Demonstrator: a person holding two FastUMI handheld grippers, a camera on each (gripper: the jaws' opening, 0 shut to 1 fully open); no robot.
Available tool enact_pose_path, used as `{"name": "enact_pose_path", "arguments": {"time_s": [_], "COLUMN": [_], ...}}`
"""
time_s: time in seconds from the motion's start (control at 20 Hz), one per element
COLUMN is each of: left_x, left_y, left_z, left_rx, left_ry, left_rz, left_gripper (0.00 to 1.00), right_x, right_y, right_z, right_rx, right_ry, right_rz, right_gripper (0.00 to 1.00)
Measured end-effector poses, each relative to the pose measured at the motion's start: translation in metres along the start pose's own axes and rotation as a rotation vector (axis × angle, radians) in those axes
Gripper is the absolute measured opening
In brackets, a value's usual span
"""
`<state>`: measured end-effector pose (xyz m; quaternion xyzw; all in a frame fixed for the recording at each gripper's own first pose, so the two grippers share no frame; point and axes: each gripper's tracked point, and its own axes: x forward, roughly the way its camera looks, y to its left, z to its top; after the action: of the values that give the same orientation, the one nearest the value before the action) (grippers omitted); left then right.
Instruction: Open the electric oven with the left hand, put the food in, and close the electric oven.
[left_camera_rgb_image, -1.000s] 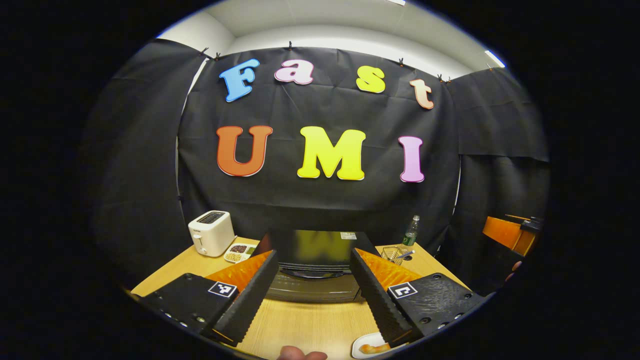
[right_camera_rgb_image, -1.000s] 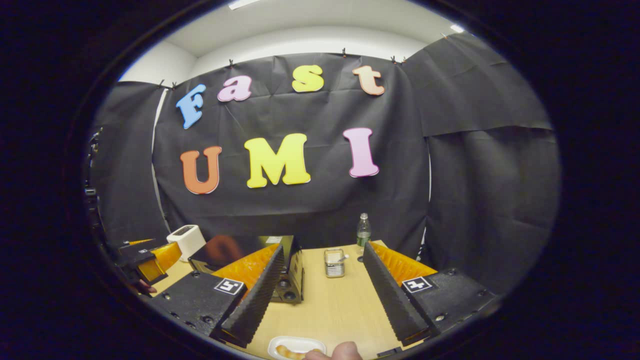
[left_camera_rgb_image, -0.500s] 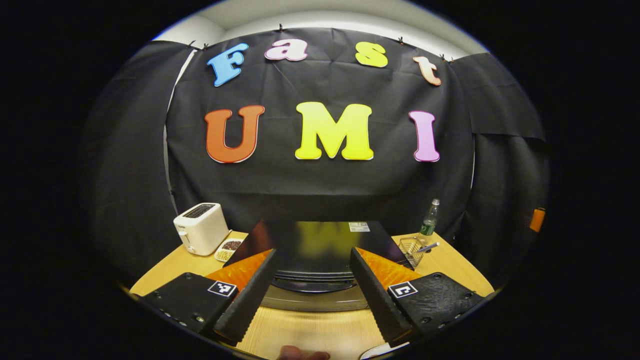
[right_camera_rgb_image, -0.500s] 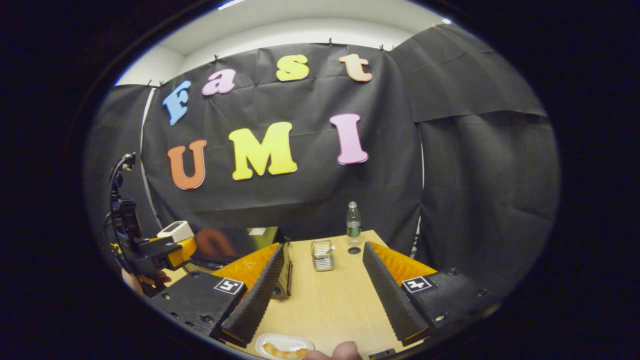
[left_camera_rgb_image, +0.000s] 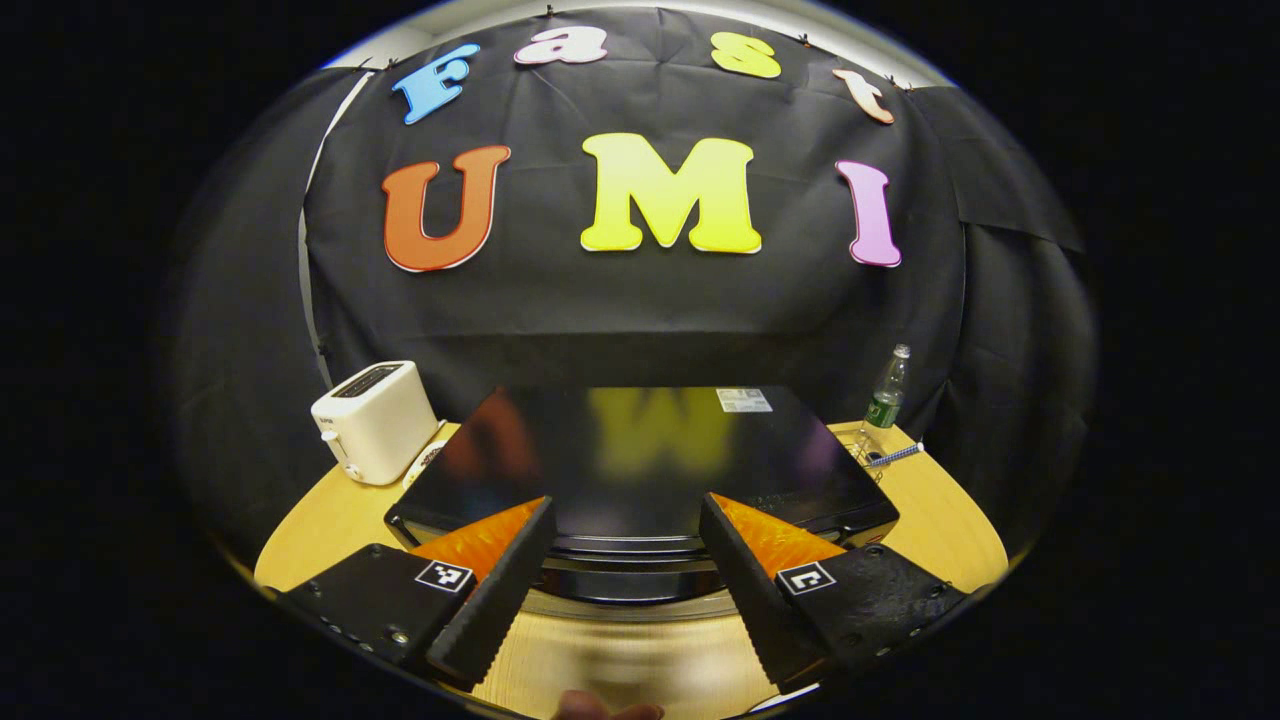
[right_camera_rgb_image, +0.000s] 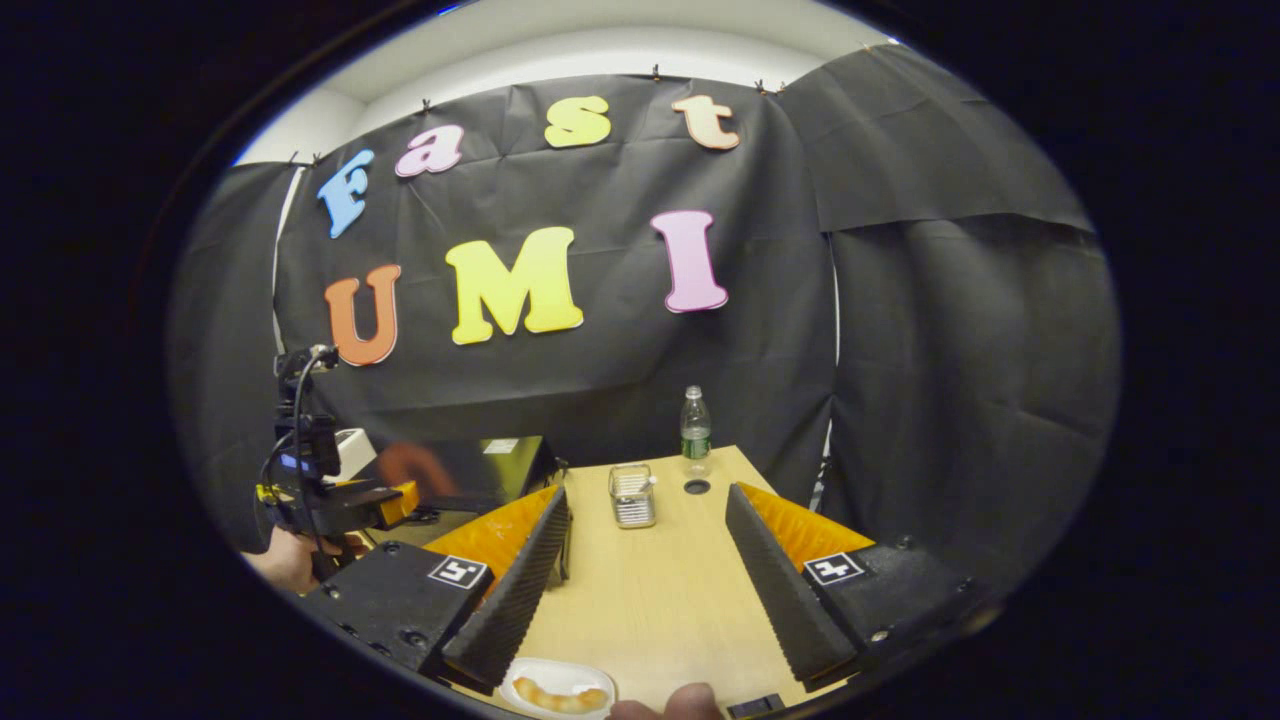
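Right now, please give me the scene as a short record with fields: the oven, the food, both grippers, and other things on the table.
oven: glossy black electric oven on the light wooden table, door closed
food: golden pastry piece on a small white plate, near table edge
left gripper: left gripper open, fingers either side of the oven's front top edge, not gripping
right gripper: right gripper open, above bare table, holding nothing
other things: white toaster; clear green-labelled bottle; small wire basket
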<state>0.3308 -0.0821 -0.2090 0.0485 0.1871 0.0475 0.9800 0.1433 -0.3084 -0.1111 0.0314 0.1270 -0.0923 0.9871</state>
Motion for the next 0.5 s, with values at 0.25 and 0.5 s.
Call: {"name": "enact_pose_path", "arguments": {"time_s": [0.25,0.5], "left_x": [0.000,-0.002], "left_y": [0.002,0.002], "left_z": [-0.008,-0.011], "left_rx": [0.021,0.018], "left_ry": [0.012,0.027], "left_rz": [-0.002,-0.012], "left_gripper": [0.96,0.97], "right_x": [-0.002,-0.009], "right_y": [0.005,0.018], "right_z": [0.001,0.001], "right_rx": [-0.001,-0.002], "right_ry": [-0.002,-0.007], "right_rz": [-0.010,-0.009], "right_gripper": [0.96,0.96]}}
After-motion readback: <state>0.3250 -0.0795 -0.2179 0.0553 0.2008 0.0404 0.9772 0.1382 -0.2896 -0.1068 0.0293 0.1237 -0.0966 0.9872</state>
